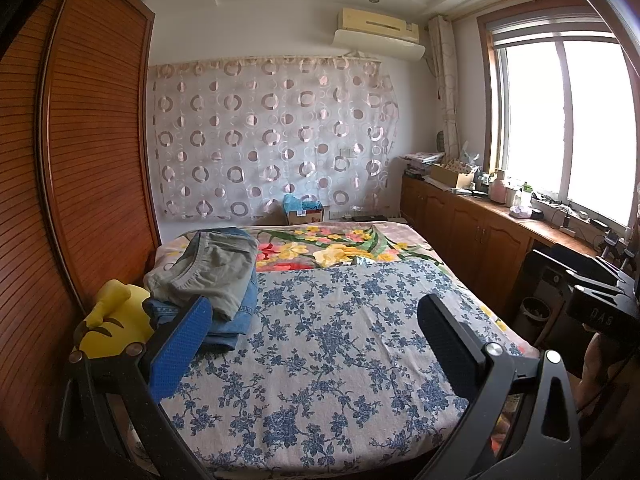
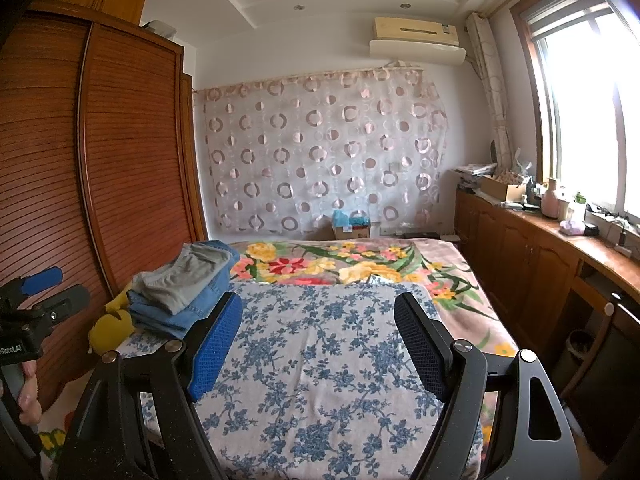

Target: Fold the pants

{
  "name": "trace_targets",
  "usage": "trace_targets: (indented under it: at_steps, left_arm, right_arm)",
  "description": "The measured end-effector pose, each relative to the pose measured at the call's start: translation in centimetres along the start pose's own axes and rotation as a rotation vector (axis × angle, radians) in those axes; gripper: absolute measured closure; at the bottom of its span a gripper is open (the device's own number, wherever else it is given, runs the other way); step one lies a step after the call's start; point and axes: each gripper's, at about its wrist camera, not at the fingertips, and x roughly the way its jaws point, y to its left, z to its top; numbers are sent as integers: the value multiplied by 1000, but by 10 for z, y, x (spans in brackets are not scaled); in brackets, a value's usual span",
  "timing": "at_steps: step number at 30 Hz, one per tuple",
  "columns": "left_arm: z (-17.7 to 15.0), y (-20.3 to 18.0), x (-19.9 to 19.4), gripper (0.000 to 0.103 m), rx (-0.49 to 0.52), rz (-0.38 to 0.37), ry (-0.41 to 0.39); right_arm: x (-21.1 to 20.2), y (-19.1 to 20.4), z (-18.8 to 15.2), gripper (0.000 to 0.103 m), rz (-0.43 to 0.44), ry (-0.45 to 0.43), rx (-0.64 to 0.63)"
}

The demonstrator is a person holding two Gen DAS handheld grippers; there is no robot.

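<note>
I hold my left gripper [image 1: 308,328] and right gripper [image 2: 318,334] above the blue-flowered bed [image 1: 320,360] with jaws apart and empty, since the pants [image 1: 208,280] sit stacked at its far-left edge, leaving the middle for folding.

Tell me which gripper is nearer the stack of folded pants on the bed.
Left. The left gripper hangs open with its blue pad right beside the stack of folded pants. The right gripper, also open, sits further to the stack's right, over the blue floral cover.
</note>
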Motion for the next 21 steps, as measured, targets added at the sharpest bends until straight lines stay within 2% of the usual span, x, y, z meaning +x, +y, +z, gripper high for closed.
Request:
trace_targets:
  at_steps: [21]
  left_arm:
    - [-1, 1, 0, 0, 0, 1, 3]
  right_arm:
    - [0, 0, -1, 23, 0, 1, 2]
